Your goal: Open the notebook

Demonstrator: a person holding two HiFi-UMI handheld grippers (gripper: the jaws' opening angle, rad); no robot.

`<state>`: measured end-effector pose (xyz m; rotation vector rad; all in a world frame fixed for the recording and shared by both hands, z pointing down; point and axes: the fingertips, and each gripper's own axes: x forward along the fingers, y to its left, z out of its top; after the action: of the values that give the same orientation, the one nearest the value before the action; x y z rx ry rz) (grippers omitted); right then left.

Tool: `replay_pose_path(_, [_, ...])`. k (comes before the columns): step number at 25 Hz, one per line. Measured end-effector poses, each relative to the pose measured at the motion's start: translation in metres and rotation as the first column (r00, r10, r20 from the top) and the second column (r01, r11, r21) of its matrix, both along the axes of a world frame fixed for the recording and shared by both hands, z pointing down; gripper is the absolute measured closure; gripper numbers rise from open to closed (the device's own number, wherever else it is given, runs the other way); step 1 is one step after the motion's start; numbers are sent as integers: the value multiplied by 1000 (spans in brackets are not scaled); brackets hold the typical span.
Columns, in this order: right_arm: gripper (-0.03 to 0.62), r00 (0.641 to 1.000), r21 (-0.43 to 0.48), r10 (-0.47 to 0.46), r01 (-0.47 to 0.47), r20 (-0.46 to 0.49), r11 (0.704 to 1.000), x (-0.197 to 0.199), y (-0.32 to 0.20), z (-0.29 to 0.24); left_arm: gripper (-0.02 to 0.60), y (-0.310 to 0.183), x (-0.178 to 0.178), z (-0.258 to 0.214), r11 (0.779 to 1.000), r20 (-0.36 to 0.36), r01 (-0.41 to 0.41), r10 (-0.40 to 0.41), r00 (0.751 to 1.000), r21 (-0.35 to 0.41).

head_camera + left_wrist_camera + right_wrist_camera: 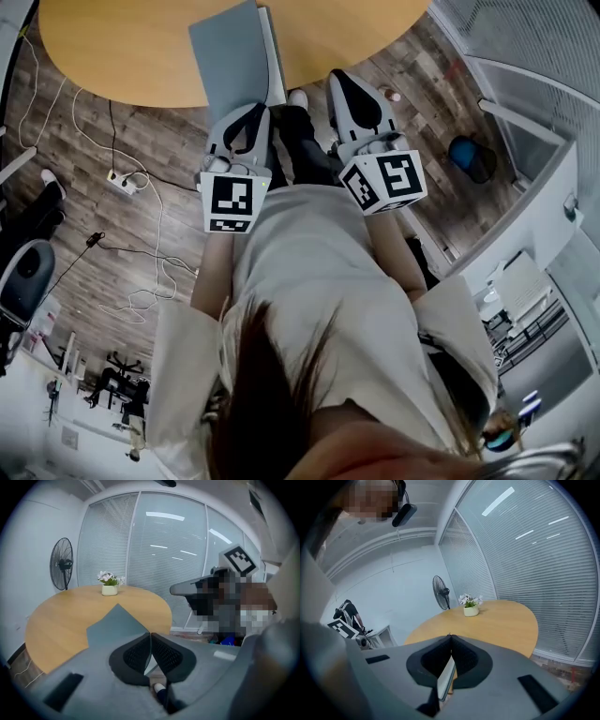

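Notebook (232, 56): grey-blue cover on top, white page edges along right side; lies at near edge of table (122, 47). Left gripper (150, 637) clenched on notebook's near end. Right gripper (450, 637) just beside it, jaws tip to tip, nothing held. Table round, pale wood; flowerpot (109, 589) near far edge. Plank floor (178, 141), loose cables (155, 253). Fan (61, 564), blinds (164, 550) behind.
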<state>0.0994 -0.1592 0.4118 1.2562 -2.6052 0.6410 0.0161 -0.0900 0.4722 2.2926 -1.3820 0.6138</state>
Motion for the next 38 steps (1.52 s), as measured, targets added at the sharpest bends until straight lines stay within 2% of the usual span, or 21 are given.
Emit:
replay_pose_path(15, [594, 999, 17, -38, 38, -37, 999, -38, 3, -12, 558, 17, -47, -40, 991, -9, 78, -77, 997, 111])
replay_pose_path(27, [594, 997, 36, -48, 50, -57, 998, -70, 7, -18, 558, 31, -91, -50, 981, -54, 144, -138, 989, 129])
replay_pose_path(38, [593, 996, 41, -48, 51, -71, 998, -88, 14, -18, 558, 51, -131, -46, 971, -53, 208, -203, 978, 114])
